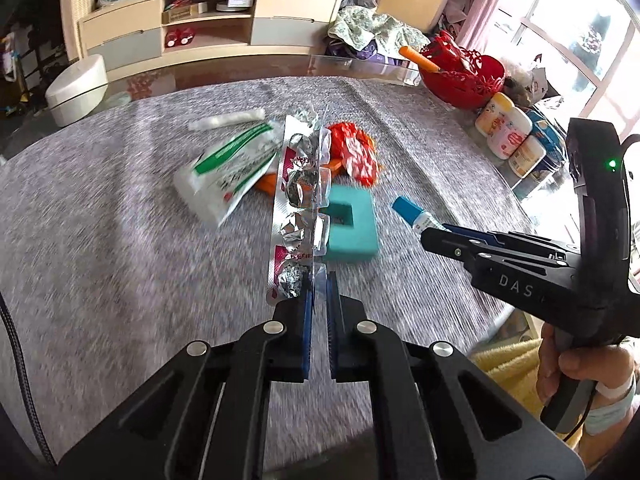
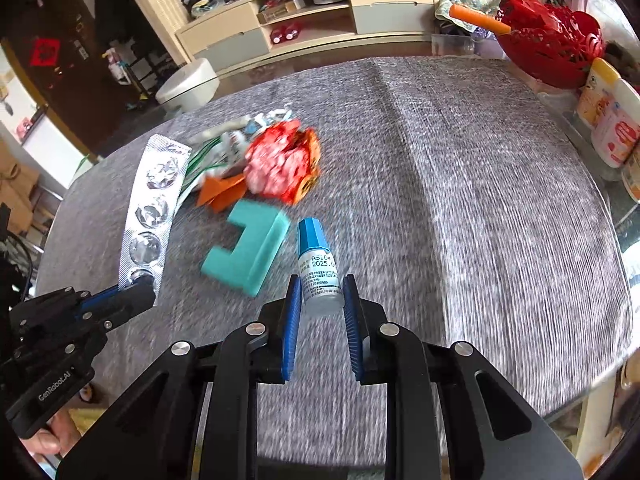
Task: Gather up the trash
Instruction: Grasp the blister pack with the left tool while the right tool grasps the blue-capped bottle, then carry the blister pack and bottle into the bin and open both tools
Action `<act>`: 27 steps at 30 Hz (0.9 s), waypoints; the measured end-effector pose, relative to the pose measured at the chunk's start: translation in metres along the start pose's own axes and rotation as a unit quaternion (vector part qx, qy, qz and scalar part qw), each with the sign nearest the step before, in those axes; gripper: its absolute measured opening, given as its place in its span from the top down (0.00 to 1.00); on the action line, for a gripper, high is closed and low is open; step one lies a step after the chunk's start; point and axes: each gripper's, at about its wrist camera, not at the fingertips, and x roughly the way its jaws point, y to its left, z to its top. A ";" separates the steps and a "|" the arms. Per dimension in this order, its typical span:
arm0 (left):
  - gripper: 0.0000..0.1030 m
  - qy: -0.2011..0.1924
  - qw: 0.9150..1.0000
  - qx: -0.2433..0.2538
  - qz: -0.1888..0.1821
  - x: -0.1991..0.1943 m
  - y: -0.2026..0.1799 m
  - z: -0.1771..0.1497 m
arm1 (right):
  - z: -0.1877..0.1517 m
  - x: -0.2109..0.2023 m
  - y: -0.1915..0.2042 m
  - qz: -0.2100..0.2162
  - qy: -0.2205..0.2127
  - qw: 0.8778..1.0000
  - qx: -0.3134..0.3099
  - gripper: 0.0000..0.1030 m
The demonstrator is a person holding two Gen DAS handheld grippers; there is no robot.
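**Left wrist view: blister strip and dropper bottle both clamped over the grey counter**

Left wrist view shows the left gripper [image 1: 319, 284] pinched tight on the near end of a spent foil blister strip [image 1: 298, 200], its long axis running straight out from the pads, away from the camera, edge-on and standing over the teal foam block [image 1: 352, 228]. Right of that block, the right gripper [image 2: 322, 300] is clamped on the clear base of a small dropper bottle [image 2: 318, 264]; the bottle's long axis follows the fingers, blue cap pointing forward. Beyond the block lie a crumpled red wrapper [image 1: 354, 152], orange paper [image 2: 220, 192], a white-and-green packet [image 1: 224, 172] and a cotton roll [image 1: 226, 119] on the grey cloth counter [image 1: 120, 240]. Far right of the block stands a red basket [image 1: 460, 74].
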 end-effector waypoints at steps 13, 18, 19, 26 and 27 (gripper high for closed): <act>0.95 -0.013 1.000 -0.022 0.010 -0.072 -0.020 -0.087 | -0.070 -0.058 0.027 0.006 -0.010 0.999 -0.038 0.79; 0.95 -0.014 0.999 -0.024 0.016 -0.088 -0.030 -0.118 | -0.096 -0.071 0.031 0.006 -0.011 0.999 -0.043 0.78; 0.95 -0.013 0.999 -0.025 0.017 -0.089 -0.032 -0.123 | -0.102 -0.073 0.031 0.005 -0.011 0.999 -0.044 0.78; 0.95 0.006 0.999 -0.036 0.018 -0.087 -0.038 -0.164 | -0.141 -0.075 0.036 0.005 0.001 0.999 -0.053 0.78; 0.95 0.011 0.999 -0.037 0.019 -0.085 -0.038 -0.170 | -0.145 -0.075 0.037 0.004 0.003 0.999 -0.053 0.78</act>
